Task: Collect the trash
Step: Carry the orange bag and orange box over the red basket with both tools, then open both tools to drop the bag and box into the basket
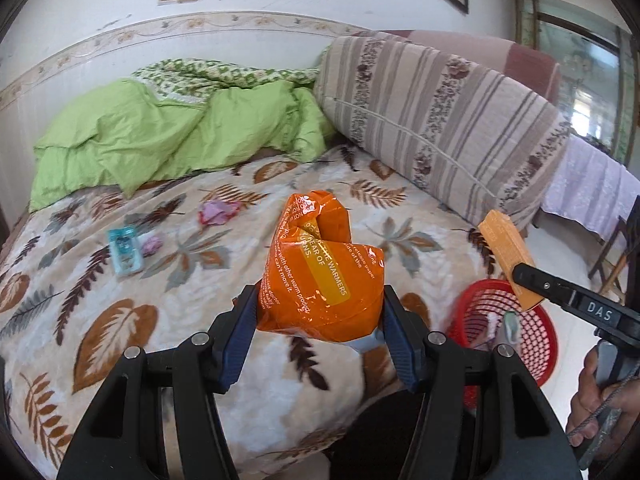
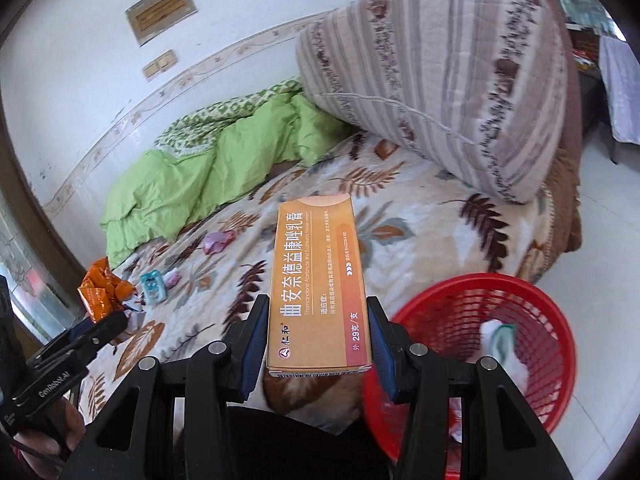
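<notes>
Two pieces of trash are being carried above the bed (image 1: pixel 132 336) right now, while the red basket (image 2: pixel 552 320) beside it is already holding some white crumpled scraps, so the job is looking partly done. Left gripper (image 1: pixel 318 312) is pinching a crinkled orange wrapper (image 1: pixel 320 272) between half-spread jaws, and the right gripper (image 2: pixel 318 340) is clamping a long orange box (image 2: pixel 318 284) by its sides near the basket rim. Still lying on the blanket and waiting to be collected are a small blue packet (image 1: pixel 125 250) and two pinkish wrappers (image 1: pixel 218 213).
</notes>
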Demonstrator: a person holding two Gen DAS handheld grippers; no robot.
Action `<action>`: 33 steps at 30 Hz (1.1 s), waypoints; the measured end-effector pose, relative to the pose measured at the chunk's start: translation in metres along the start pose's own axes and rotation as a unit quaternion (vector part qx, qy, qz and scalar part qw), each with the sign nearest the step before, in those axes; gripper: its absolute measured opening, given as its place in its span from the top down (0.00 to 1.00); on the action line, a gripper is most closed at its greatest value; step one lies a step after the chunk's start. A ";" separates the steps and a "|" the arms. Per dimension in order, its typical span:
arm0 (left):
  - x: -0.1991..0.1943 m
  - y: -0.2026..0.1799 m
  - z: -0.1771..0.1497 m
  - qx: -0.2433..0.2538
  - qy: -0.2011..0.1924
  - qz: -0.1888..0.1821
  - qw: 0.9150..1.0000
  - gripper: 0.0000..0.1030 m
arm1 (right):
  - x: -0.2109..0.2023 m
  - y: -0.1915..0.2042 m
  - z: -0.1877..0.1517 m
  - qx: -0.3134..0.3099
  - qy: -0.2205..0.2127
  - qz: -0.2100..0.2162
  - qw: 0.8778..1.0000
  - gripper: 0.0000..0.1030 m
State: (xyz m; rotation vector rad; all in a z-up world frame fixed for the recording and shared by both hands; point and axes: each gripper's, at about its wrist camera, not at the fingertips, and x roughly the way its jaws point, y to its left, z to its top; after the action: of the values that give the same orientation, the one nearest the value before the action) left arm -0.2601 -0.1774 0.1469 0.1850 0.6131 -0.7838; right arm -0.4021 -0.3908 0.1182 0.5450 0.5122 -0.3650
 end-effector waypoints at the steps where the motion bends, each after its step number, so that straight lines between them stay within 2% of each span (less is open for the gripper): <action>1: 0.004 -0.012 0.003 0.006 0.005 -0.018 1.000 0.43 | -0.004 -0.013 0.001 0.010 0.000 -0.009 1.000 0.51; 4: 0.020 -0.050 0.011 0.028 0.022 -0.065 0.997 0.43 | -0.018 -0.053 0.004 0.046 -0.006 -0.040 0.998 0.51; 7: 0.039 -0.086 0.016 0.032 0.053 -0.121 0.991 0.43 | -0.029 -0.082 0.005 0.073 -0.010 -0.058 0.996 0.51; 13: 0.070 -0.144 0.015 0.058 0.095 -0.192 0.975 0.43 | -0.035 -0.108 0.006 0.089 -0.015 -0.084 0.992 0.51; 14: 0.074 -0.152 0.014 0.066 0.104 -0.204 0.971 0.41 | -0.034 -0.112 0.005 0.093 -0.011 -0.087 0.992 0.45; 15: 0.077 -0.158 0.012 0.074 0.112 -0.209 0.969 0.35 | -0.031 -0.115 0.005 0.097 -0.001 -0.088 0.991 0.39; 17: 0.077 -0.159 0.008 0.078 0.113 -0.203 0.969 0.28 | -0.029 -0.120 0.003 0.107 0.002 -0.086 0.991 0.39; 20: 0.076 -0.147 0.005 0.075 0.111 -0.195 0.972 0.28 | -0.029 -0.117 0.003 0.104 0.000 -0.085 0.991 0.39; 24: 0.071 -0.117 0.008 0.051 0.101 -0.171 0.979 0.28 | -0.021 -0.102 0.008 0.094 0.003 -0.070 0.993 0.39; 33: 0.056 -0.013 0.010 -0.020 0.080 -0.091 0.992 0.26 | 0.024 -0.015 0.021 0.011 0.038 -0.008 0.999 0.39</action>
State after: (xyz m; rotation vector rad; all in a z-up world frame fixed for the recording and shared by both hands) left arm -0.2347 -0.2244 0.1240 0.1576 0.8048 -0.9371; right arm -0.3822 -0.4196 0.1144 0.5774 0.5875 -0.3660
